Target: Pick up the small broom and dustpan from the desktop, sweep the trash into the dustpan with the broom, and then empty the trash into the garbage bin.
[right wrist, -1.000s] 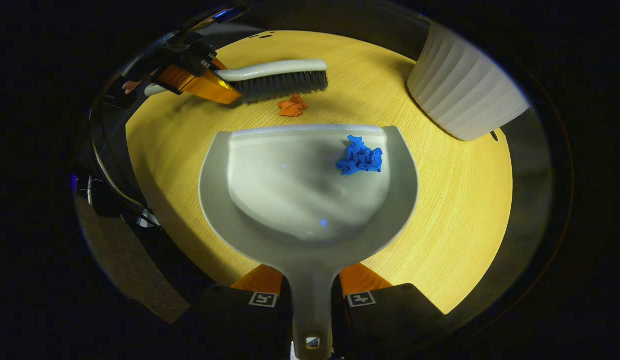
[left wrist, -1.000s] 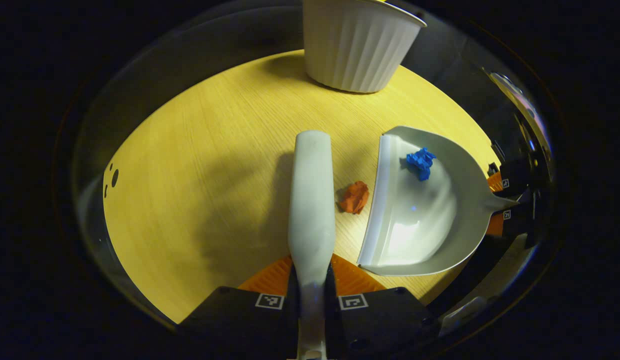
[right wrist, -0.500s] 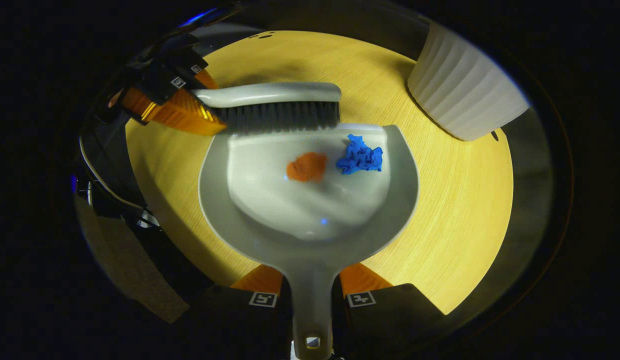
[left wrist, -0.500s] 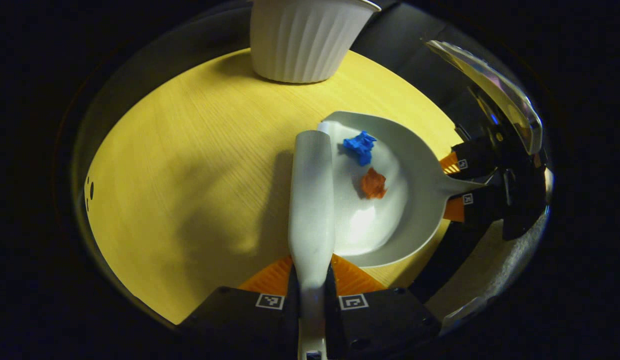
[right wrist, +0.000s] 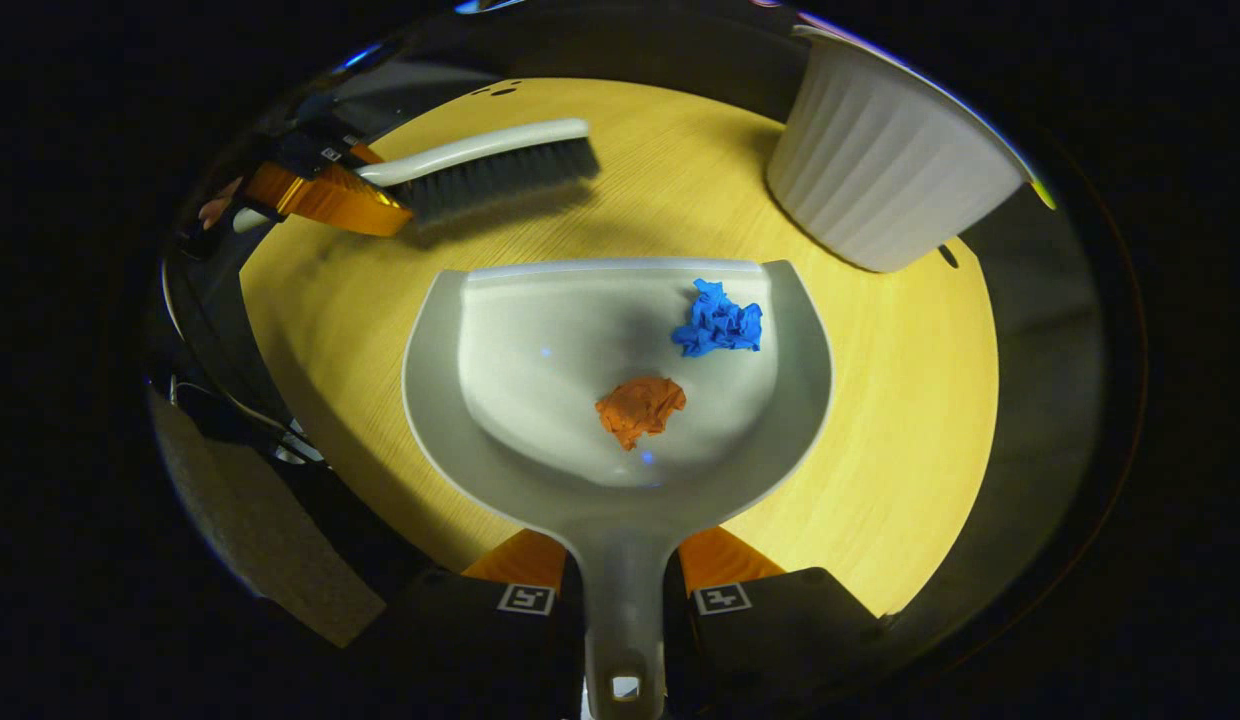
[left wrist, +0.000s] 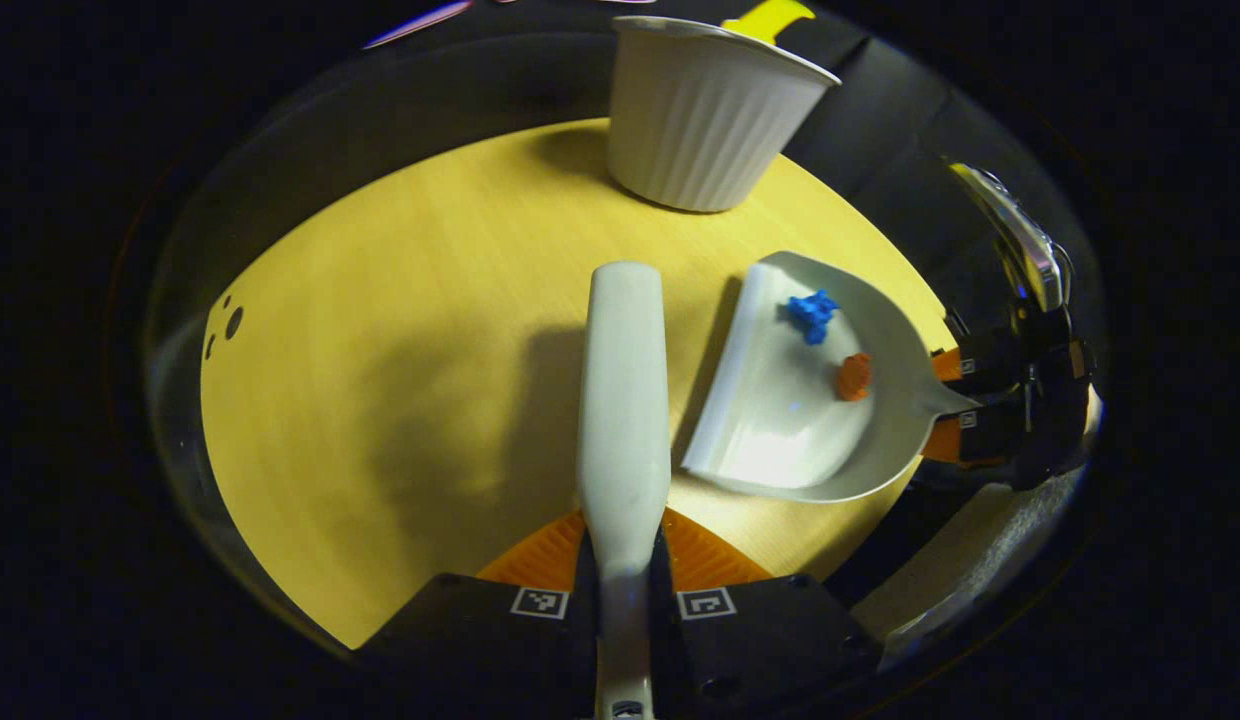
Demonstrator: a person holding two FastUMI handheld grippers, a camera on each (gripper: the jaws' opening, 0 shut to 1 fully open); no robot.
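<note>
My left gripper (left wrist: 623, 560) is shut on the handle of the small grey broom (left wrist: 623, 400), whose back runs straight ahead above the yellow table. From the right gripper view the same broom (right wrist: 480, 170) hangs at the upper left, dark bristles down, off the wood. My right gripper (right wrist: 620, 575) is shut on the handle of the grey dustpan (right wrist: 540, 480). The dustpan (left wrist: 780, 430) looks lifted and tilted back. Inside it lie a blue paper wad (right wrist: 718, 320) and an orange paper wad (right wrist: 640, 408). The white ribbed garbage bin (right wrist: 880, 180) stands at the table's far side.
The round yellow wooden table (left wrist: 380, 350) has small holes (left wrist: 228, 322) near its left edge. The bin (left wrist: 705, 120) stands beyond the broom's tip. Dark floor surrounds the table. A hand (right wrist: 218, 208) holds the left gripper at the far left.
The broom has drawn back from the dustpan's lip. The orange wad, on the table a second ago, has slid deeper into the pan. The dustpan has risen and tilted back.
</note>
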